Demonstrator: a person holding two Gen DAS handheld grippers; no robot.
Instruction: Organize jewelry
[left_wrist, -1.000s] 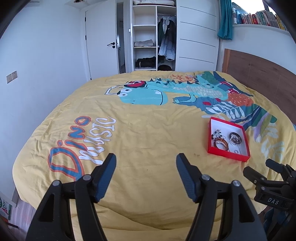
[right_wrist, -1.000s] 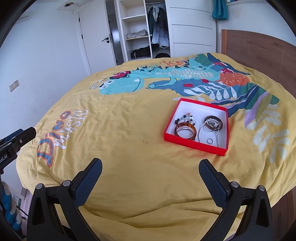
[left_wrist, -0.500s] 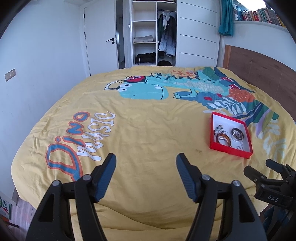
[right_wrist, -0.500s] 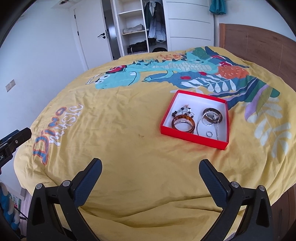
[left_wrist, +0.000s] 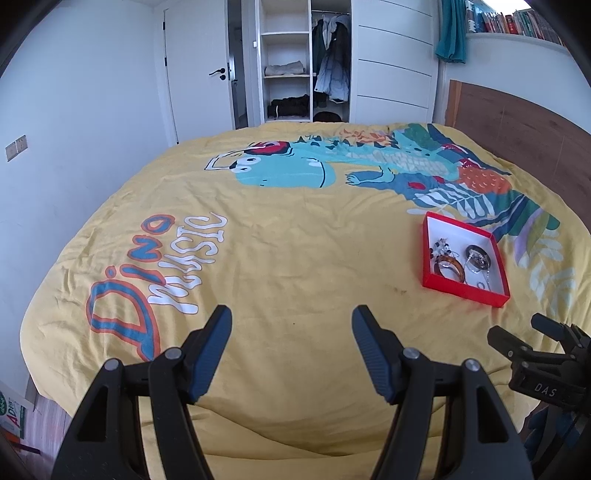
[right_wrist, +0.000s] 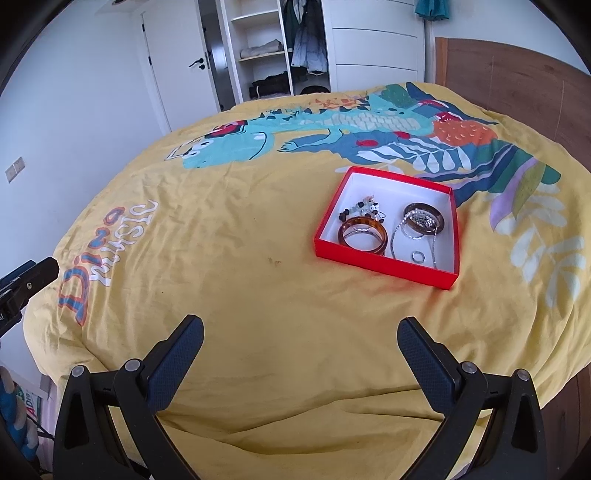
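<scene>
A red box (right_wrist: 384, 265) with a white inside lies on the yellow bedspread (right_wrist: 240, 229); it also shows in the left wrist view (left_wrist: 463, 291). In it lie an amber bangle (right_wrist: 364, 234), a bead bracelet (right_wrist: 364, 209), a dark bangle (right_wrist: 423, 220) with a silver chain (right_wrist: 402, 229) over it, and a small ring (right_wrist: 418, 256). My right gripper (right_wrist: 301, 345) is open and empty, above the bed's near edge, short of the box. My left gripper (left_wrist: 291, 336) is open and empty, well left of the box.
A wooden headboard (right_wrist: 517, 88) runs along the right. A white door (left_wrist: 195, 74) and an open wardrobe (left_wrist: 306, 62) stand beyond the bed's far end. A white wall (left_wrist: 74, 129) runs along the left. The right gripper's body (left_wrist: 546, 369) shows at the left wrist view's right edge.
Both grippers have moved a little forward and tilted down over the bed; the box sits closer in the right wrist view. Both jaws stay open.
</scene>
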